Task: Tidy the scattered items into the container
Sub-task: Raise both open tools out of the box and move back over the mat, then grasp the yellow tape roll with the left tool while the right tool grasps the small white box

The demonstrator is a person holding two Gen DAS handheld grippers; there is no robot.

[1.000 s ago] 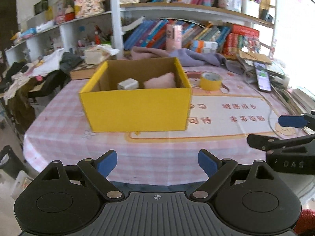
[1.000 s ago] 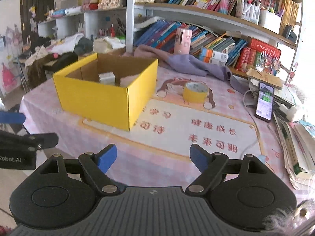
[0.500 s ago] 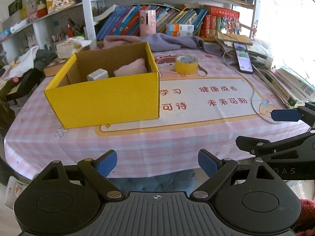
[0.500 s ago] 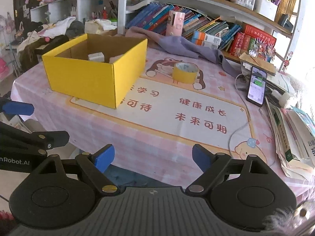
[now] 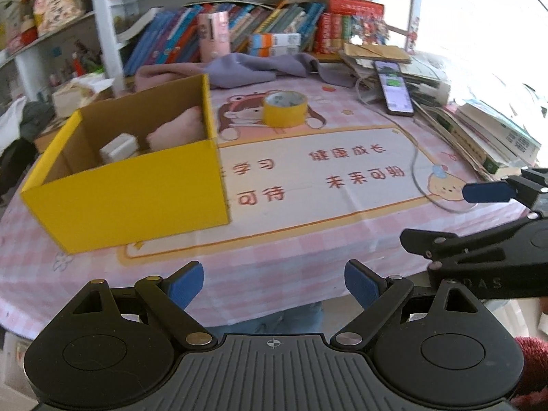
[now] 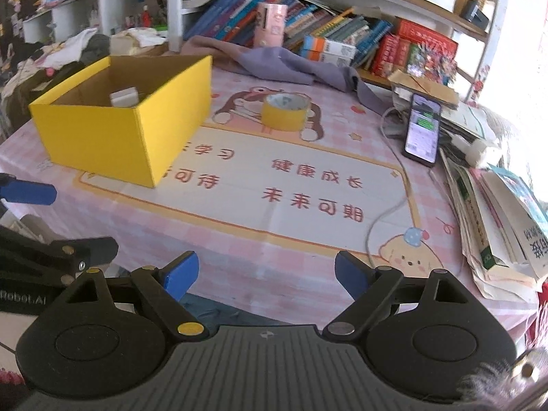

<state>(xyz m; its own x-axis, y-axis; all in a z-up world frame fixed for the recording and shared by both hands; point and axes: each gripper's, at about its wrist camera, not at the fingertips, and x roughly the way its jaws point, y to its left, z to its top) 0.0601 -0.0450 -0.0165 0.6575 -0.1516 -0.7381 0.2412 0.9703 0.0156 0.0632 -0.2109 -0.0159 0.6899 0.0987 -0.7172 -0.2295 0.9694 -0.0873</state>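
A yellow cardboard box (image 5: 137, 191) (image 6: 113, 130) stands on the left of the pink checked table. Inside it lie a white block (image 5: 118, 147) (image 6: 124, 97) and a pink soft item (image 5: 178, 126). A yellow tape roll (image 5: 283, 109) (image 6: 285, 112) sits on the table mat to the right of the box, beyond it. My left gripper (image 5: 274, 284) is open and empty at the table's near edge. My right gripper (image 6: 266, 275) is open and empty, also at the near edge, to the right of the left one.
A phone (image 5: 395, 89) (image 6: 422, 128) with a cable lies at the right, beside stacked books and papers (image 6: 496, 212). A purple cloth (image 6: 284, 63) lies behind the tape. Bookshelves (image 5: 239, 34) rise at the back.
Both views have risen and pulled back from the table, then swung right. The box now sits further left. Both grippers stay open and empty.
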